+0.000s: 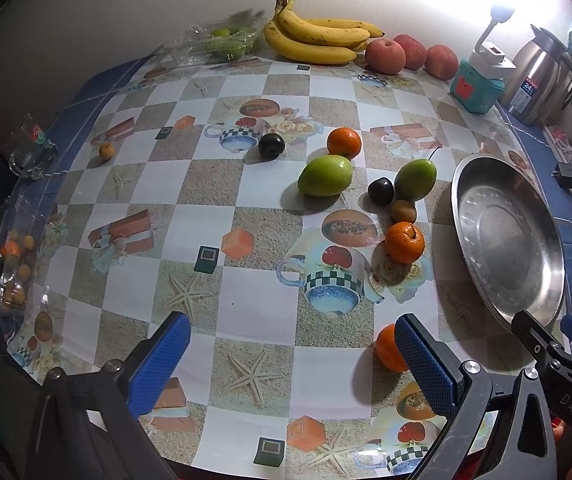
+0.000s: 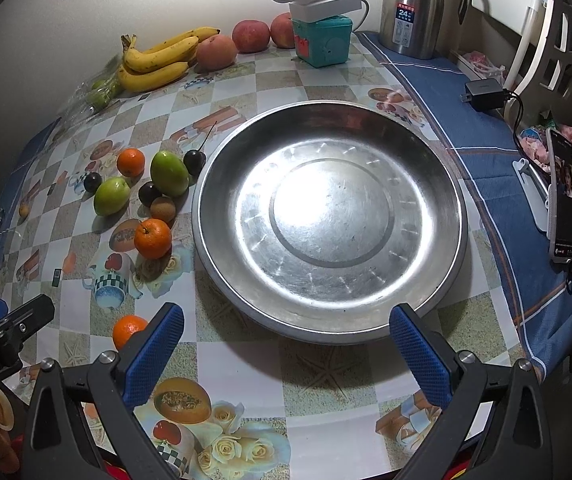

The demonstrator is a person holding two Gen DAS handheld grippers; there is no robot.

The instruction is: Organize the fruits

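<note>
Starting out, we hold both grippers, left (image 1: 292,354) and right (image 2: 286,344), jaws spread, empty; the pan (image 2: 442,168) is bare, fruit (image 2: 152,238) loose on the bench at nine o'clock.

A strong lamp at the far right corner of the table (image 1: 246,216) overexposes the wall there. The metal plate (image 2: 246,152) shows glare, fruits cast soft shadows toward the near edge. Fisheye edges bend and darken.

White wall (image 2: 86,8), lamp (image 1: 502,14) lit, patterned tablecloth (image 1: 246,208).
</note>
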